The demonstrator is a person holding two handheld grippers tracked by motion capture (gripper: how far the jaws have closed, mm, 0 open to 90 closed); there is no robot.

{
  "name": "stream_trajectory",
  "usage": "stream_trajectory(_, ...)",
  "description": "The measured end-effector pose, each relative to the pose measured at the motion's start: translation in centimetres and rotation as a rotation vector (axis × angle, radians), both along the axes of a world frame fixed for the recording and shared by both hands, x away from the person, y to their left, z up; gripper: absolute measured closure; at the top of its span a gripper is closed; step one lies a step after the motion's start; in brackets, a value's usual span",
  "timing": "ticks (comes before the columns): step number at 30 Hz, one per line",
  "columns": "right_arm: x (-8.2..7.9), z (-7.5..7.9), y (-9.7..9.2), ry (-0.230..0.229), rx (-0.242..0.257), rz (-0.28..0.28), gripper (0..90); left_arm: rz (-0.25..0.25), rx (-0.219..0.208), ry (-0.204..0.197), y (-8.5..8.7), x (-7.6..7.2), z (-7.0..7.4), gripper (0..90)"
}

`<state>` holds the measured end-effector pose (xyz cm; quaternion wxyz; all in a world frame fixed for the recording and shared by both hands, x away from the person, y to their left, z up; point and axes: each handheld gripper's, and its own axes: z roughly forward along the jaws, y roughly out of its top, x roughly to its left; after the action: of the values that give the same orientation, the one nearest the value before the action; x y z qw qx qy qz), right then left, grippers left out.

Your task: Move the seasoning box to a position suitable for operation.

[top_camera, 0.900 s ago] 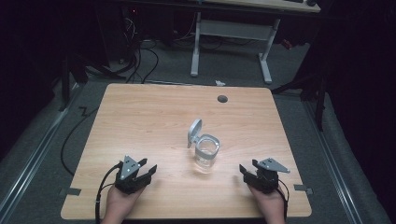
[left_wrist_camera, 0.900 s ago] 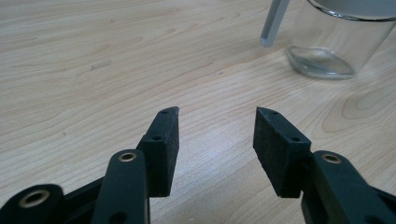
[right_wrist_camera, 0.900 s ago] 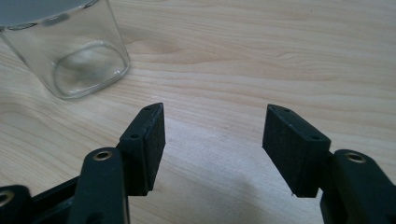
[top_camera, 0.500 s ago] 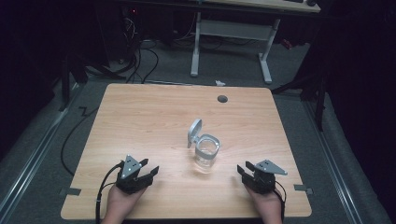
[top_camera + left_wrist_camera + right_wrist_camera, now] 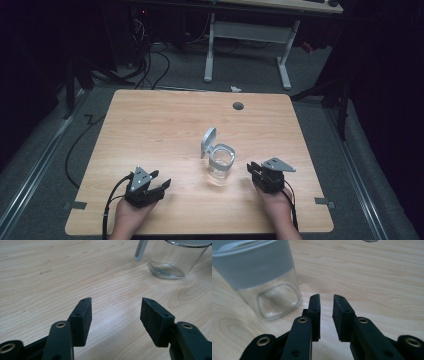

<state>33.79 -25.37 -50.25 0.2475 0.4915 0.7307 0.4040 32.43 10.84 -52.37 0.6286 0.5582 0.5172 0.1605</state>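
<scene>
Wooden table; unlabelled glass jar; left claw spread, right claw nearly closed, empty

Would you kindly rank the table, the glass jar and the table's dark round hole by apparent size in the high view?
1. Table, by far the largest.
2. Glass jar, with its grey lid flipped up.
3. Dark round hole, the smallest.

A glass jar with its lid raised stands between the left claw and right claw.
</scene>
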Motion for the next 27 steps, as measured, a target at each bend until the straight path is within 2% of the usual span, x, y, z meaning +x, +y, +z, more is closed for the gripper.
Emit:
stream_trajectory(3, 0.9, 0.2, 0.6, -0.002, -0.019, 0.012, 83.2, 0.004, -0.004, 0.001, 0.0, 0.0, -0.1, 43.3)
stream_trajectory(5, 1.6, 0.3, 1.2, -0.022, -0.030, 0.027, 89.9, 0.006, -0.004, 0.001, 0.1, 0.1, -0.1, 43.3)
stream_trajectory(18, 4.2, -0.1, 3.5, -0.018, -0.045, 0.036, 89.9, 0.001, -0.012, 0.007, 0.0, 0.0, -0.1, 43.6)
stream_trajectory(27, 4.5, 0.2, 4.0, -0.034, -0.039, 0.045, 89.9, -0.005, -0.010, 0.012, -0.1, 0.0, -0.2, 43.9)
